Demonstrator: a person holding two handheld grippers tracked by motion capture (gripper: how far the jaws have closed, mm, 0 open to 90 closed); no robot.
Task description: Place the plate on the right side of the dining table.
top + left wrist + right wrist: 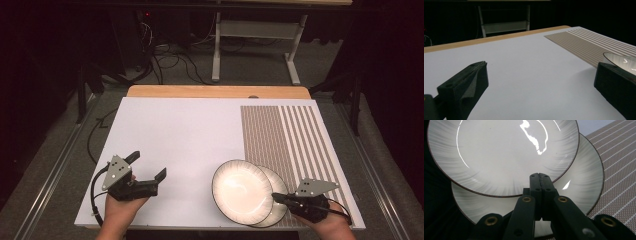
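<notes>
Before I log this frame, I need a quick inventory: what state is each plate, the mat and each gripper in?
Upper plate: upright, empty, overlapping the lower one.
Lower plate: upright, mostly covered, lying partly on the mat.
Striped mat: flat on the white table.
Left gripper: open, holding nothing.
Right gripper: shut, tips over the plates' right edge; a pinch on the rim cannot be told.
</notes>
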